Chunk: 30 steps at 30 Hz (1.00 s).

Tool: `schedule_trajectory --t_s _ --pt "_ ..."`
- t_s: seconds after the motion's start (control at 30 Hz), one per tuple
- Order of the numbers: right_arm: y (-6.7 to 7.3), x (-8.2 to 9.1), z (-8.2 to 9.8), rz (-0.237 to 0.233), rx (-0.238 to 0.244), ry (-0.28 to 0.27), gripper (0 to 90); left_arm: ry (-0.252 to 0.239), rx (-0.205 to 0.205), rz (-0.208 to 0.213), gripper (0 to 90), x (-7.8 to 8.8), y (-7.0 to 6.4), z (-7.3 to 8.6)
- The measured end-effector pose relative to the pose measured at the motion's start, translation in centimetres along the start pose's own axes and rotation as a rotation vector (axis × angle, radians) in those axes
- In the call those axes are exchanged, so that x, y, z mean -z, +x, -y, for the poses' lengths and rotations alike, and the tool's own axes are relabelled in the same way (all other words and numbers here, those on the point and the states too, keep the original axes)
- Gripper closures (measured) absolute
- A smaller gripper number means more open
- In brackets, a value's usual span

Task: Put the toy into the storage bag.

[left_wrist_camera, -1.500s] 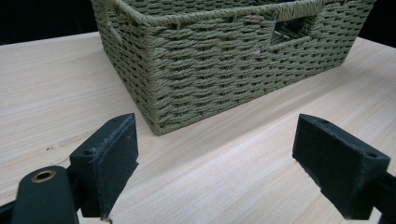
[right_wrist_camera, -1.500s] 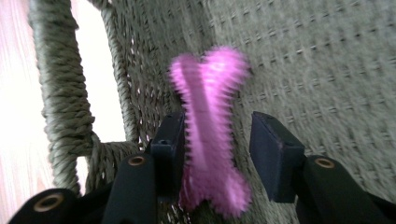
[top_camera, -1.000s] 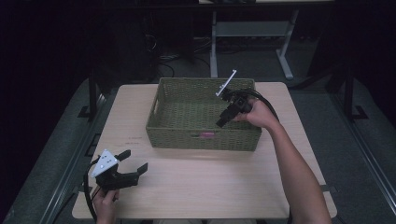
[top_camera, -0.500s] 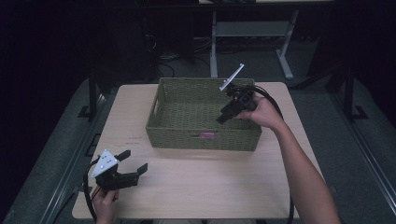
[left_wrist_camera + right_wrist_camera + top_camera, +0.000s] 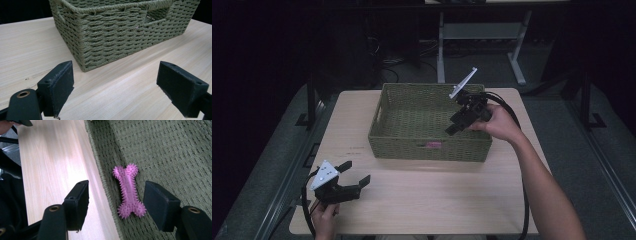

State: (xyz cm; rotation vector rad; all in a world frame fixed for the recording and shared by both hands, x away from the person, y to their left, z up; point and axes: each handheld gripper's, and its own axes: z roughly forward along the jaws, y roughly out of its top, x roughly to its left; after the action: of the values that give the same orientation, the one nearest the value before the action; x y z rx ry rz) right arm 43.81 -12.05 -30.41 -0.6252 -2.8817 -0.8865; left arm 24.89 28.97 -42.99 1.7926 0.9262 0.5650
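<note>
Since the earlier frame, our right gripper has lifted up and back over the basket, and its jaws have just been opening, with nothing gripped between them.

Item, left: our left gripper rests at the near left corner of the table, well apart from the basket, its jaws spread wide and empty; the left gripper view looks past them at the basket's near corner.

Item, centre: green woven basket, standing on the far middle of the table.

Item, in the basket: pink spiky bone toy, lying flat on the woven floor just beside the near wall; from above we see a pink patch there.

Item, right: right gripper held above the basket's right part, jaws partly open, the toy lying below the gap, untouched.
</note>
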Motion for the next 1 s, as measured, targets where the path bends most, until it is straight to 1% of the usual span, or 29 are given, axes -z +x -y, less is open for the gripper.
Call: schedule_trajectory --t_s 0.17,0.3,0.43,0.5,0.57,0.7,0.77,0.83,0.87,1.0 --pt "0.5 0.4 0.2 0.006 0.004 -0.005 34.3 0.000 0.004 0.001 13.8 -0.1 0.0 0.0" --pt "0.9 0.2 0.9 0.001 0.002 -0.012 33.7 0.003 -0.006 0.003 13.8 -0.1 -0.1 0.0" --pt "1.1 0.1 1.4 -0.001 -0.002 -0.012 33.0 0.004 -0.002 0.003 13.8 -0.1 -0.1 0.0" --pt "1.2 0.1 1.7 0.000 0.003 -0.010 33.0 0.005 -0.005 0.001 13.8 -0.1 -0.1 0.0" --pt "1.4 0.3 2.0 0.001 -0.005 -0.024 32.5 0.003 -0.003 0.002 13.9 -0.1 -0.1 0.0" --pt "1.6 0.4 2.4 0.004 -0.008 -0.026 32.0 0.004 0.000 0.002 13.8 -0.1 -0.1 0.0" --pt "1.7 0.5 2.6 0.007 -0.004 -0.022 31.5 0.007 -0.008 0.000 13.8 -0.1 -0.1 0.0" --pt "1.8 0.6 2.7 0.009 -0.003 -0.028 31.4 0.007 -0.009 0.000 13.9 -0.1 -0.1 0.0" --pt "2.0 0.7 2.9 0.008 -0.001 -0.040 31.2 0.006 -0.007 0.000 13.8 -0.1 -0.1 0.0" --pt "2.5 0.6 3.3 0.006 0.002 -0.035 31.1 0.007 -0.002 0.004 13.8 -0.2 -0.1 0.0"
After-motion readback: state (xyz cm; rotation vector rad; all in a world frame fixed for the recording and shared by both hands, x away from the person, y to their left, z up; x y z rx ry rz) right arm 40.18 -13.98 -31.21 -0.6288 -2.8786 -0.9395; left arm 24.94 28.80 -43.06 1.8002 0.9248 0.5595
